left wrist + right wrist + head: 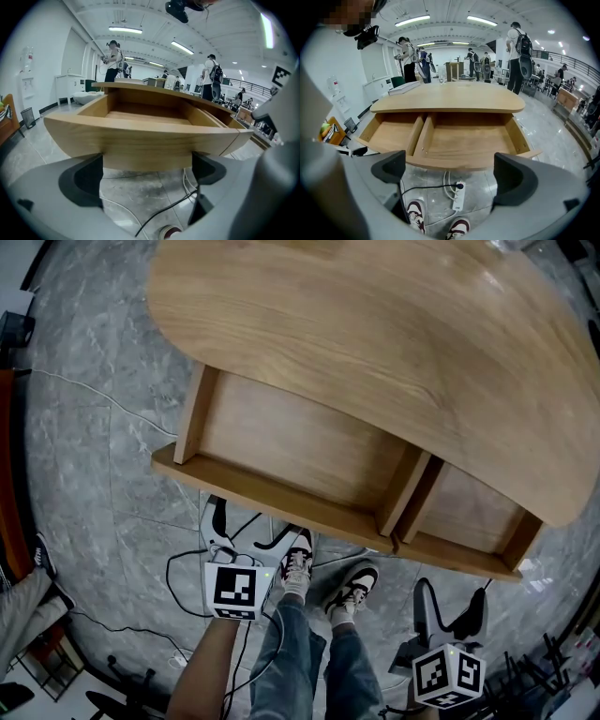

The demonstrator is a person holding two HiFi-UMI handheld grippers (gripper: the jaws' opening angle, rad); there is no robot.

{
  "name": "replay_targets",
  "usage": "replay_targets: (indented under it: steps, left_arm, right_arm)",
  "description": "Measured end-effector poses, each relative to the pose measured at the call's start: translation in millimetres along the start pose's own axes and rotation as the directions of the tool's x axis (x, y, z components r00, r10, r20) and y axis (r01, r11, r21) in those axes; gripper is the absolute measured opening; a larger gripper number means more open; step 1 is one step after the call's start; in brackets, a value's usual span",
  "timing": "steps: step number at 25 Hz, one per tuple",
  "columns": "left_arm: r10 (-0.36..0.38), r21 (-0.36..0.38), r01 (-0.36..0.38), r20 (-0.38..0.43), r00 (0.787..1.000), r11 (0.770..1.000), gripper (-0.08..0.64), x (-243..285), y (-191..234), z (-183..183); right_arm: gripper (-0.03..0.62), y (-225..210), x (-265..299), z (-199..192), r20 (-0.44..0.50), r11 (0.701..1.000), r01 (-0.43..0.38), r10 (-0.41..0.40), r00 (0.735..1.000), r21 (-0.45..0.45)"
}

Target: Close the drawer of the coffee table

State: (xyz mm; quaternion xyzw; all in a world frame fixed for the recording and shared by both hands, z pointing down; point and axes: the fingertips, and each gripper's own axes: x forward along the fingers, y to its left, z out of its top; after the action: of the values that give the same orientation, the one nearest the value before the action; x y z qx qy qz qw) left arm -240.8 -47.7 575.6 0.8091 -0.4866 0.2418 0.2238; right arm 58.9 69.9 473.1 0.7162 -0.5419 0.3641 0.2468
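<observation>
The coffee table point(375, 343) has an oval wooden top, and its drawer point(300, 451) stands pulled out toward me, empty, with a wide and a narrow compartment. My left gripper point(248, 535) is open just below the drawer's front board, near its left half. In the left gripper view that front board point(145, 136) fills the space right ahead of the open gripper point(147, 164) and looks very close or touching. My right gripper point(450, 607) hangs open lower right, apart from the drawer. In the right gripper view the gripper point(450, 171) faces the open drawer point(464, 138) from a distance.
My shoes point(323, 577) stand on the grey marble floor just before the drawer. A white power strip point(458, 196) and black cables point(187, 587) lie on the floor beneath the drawer front. Several people point(518, 49) stand far behind the table.
</observation>
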Motion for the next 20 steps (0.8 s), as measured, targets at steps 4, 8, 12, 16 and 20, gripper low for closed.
replay_targets:
  steps: [4,8,12,16,20]
  left_arm:
    - [-0.011,0.004,0.011,-0.002,1.000,1.000,0.577,0.0,-1.0,1.5]
    - [-0.004,-0.007,0.004,-0.009,1.000,1.000,0.577,-1.8,0.1,1.4]
    - [-0.005,-0.013,0.004,-0.039,0.999,1.000,0.577,-2.1,-1.0,3.4]
    - [-0.011,-0.020,0.010,-0.077,0.997,1.000,0.577,-3.8,1.6,3.5]
    - [-0.017,-0.025,0.014,-0.102,0.995,1.000,0.577,-4.8,1.2,6.3]
  right_arm:
    - [0.588,-1.9,-0.7,0.8,-0.004,1.000,0.005,-0.005,1.000,0.005]
    - [0.588,-5.1,-1.6,1.3,-0.006,1.000,0.013,-0.013,1.000,0.015]
    - [0.588,-10.5,-2.8,0.8,-0.013,1.000,0.021,-0.021,1.000,0.022]
    - [0.588,-10.7,-3.2,-1.5,-0.021,0.999,0.025,-0.024,0.999,0.035]
    - [0.588,-12.1,-1.2,0.7,-0.021,0.999,0.028,-0.027,0.999,0.042]
